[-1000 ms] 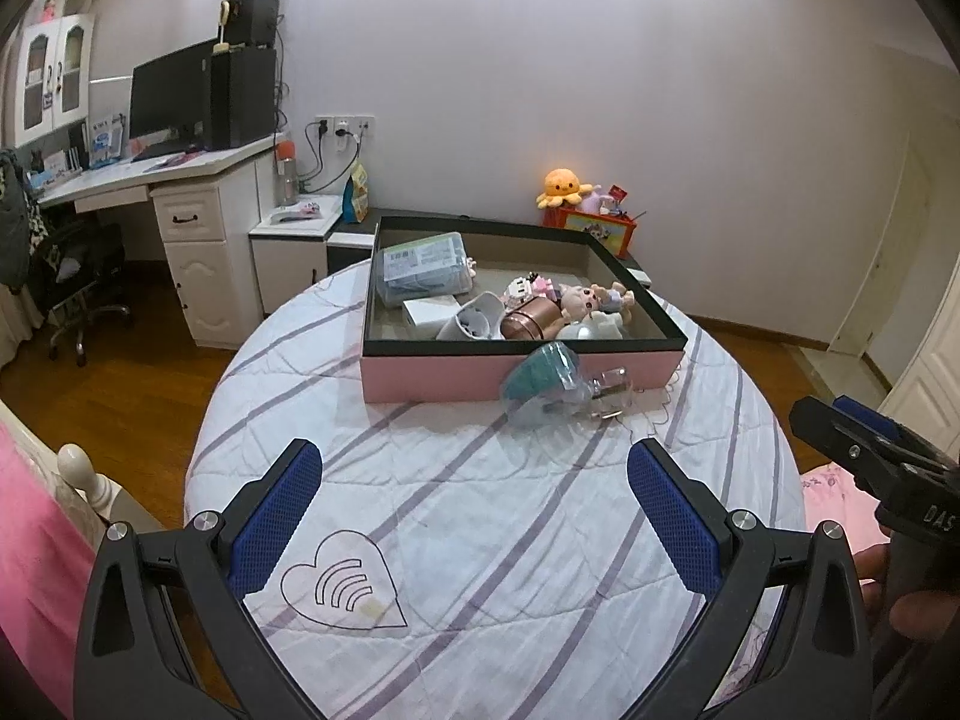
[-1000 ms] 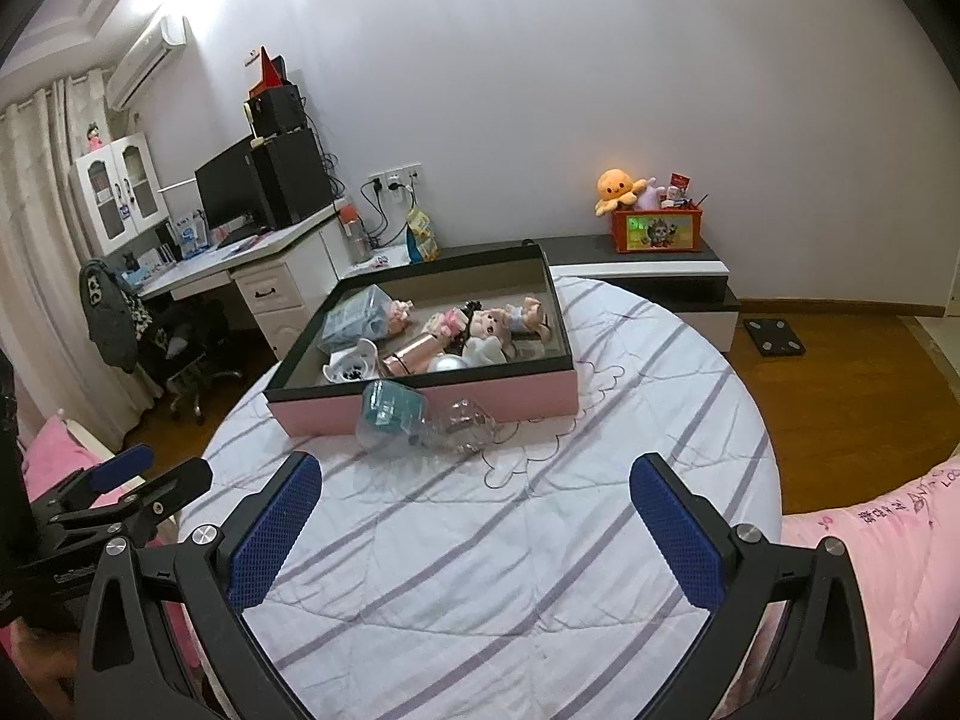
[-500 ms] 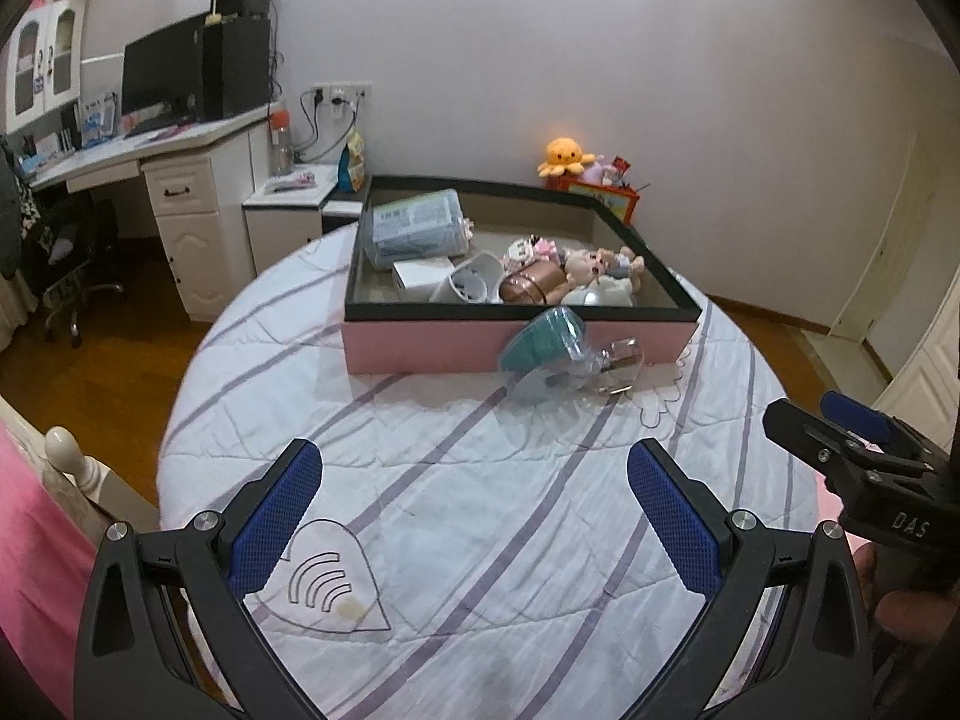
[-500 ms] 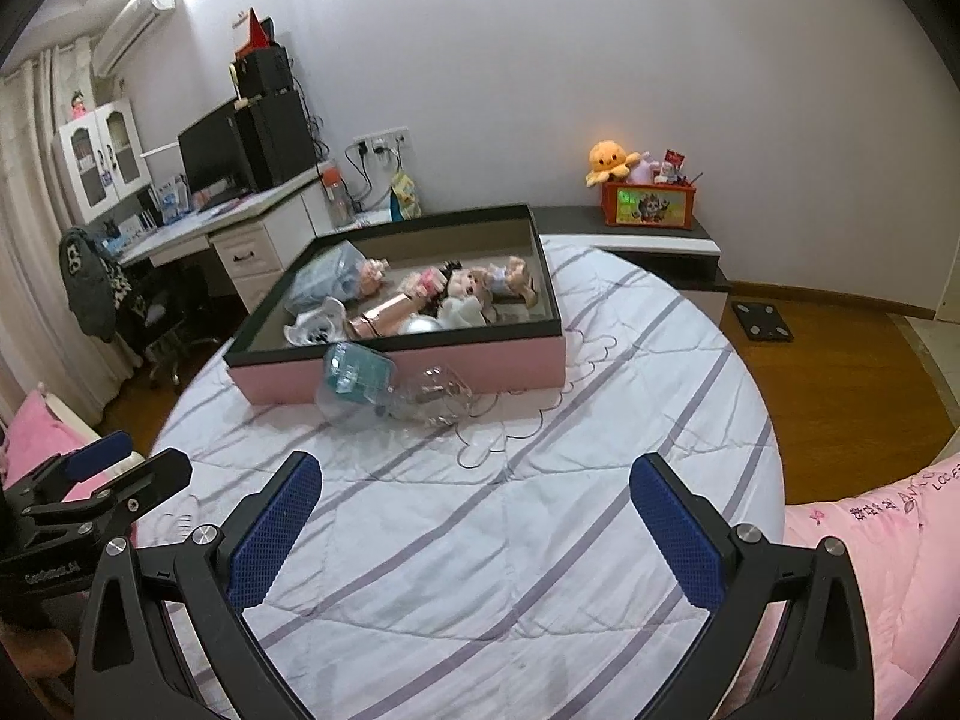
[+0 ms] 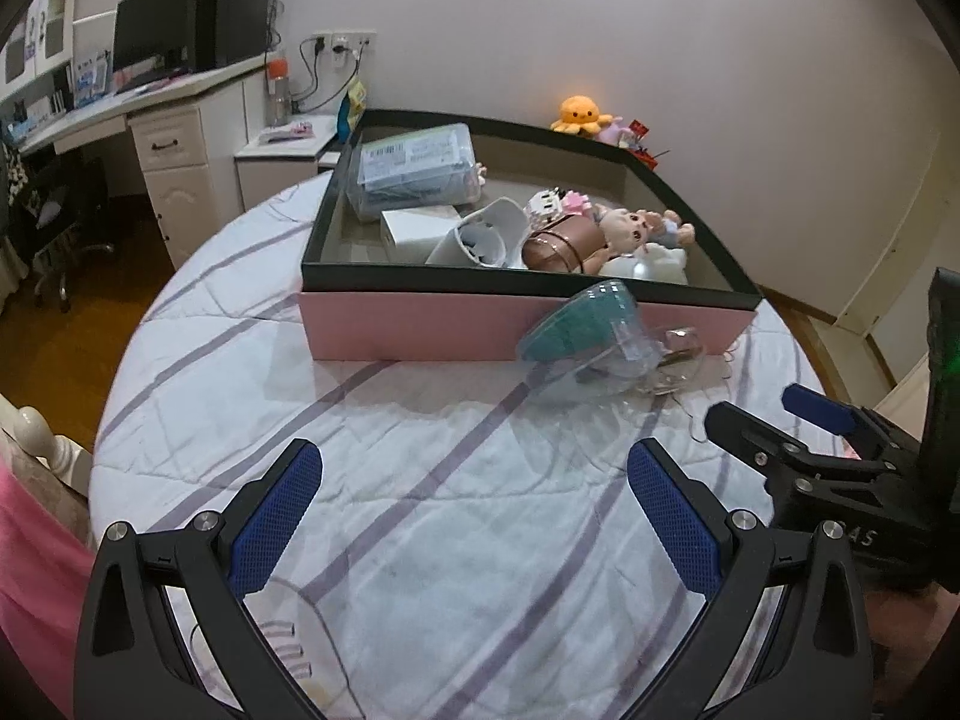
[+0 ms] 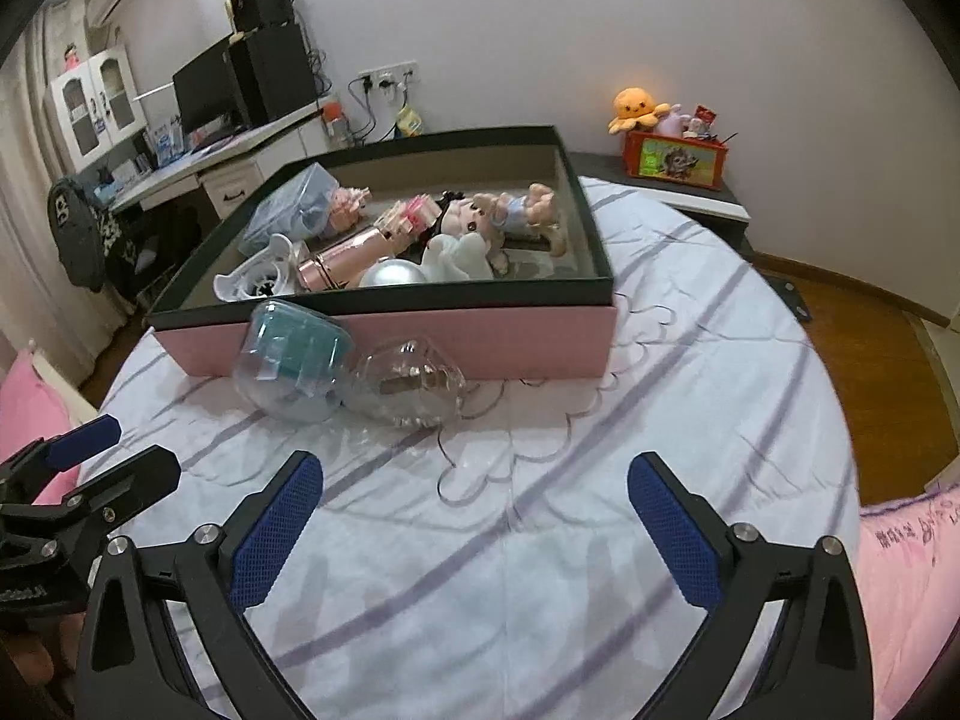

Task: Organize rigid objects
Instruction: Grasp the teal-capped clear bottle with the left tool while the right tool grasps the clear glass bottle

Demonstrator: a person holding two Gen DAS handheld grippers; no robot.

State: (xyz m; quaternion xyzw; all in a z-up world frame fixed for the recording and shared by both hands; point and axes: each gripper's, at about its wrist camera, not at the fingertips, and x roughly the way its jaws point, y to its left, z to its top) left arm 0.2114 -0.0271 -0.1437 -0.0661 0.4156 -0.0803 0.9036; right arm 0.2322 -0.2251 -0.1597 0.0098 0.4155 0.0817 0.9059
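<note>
A clear plastic shell with a teal insert (image 5: pixel 591 336) (image 6: pixel 300 360) lies on the striped bed cover against the front wall of a pink box with a dark rim (image 5: pixel 420 327) (image 6: pixel 510 333). The box holds dolls, a rose-gold cylinder (image 6: pixel 348 261), a white cup (image 5: pixel 480 234) and a clear packet (image 5: pixel 414 171). My left gripper (image 5: pixel 474 516) is open and empty, short of the shell. My right gripper (image 6: pixel 474 516) is open and empty, also short of it. Each gripper shows at the edge of the other's view.
The round bed (image 6: pixel 540 540) has a white cover with purple stripes. A desk with a monitor (image 5: pixel 156 48) stands far left. A low shelf with an orange plush (image 6: pixel 636 108) and red box is behind. Wooden floor surrounds the bed.
Both grippers have moved forward toward the box and the clear shell, which now look larger. Both jaws stay open. Nothing on the bed has moved.
</note>
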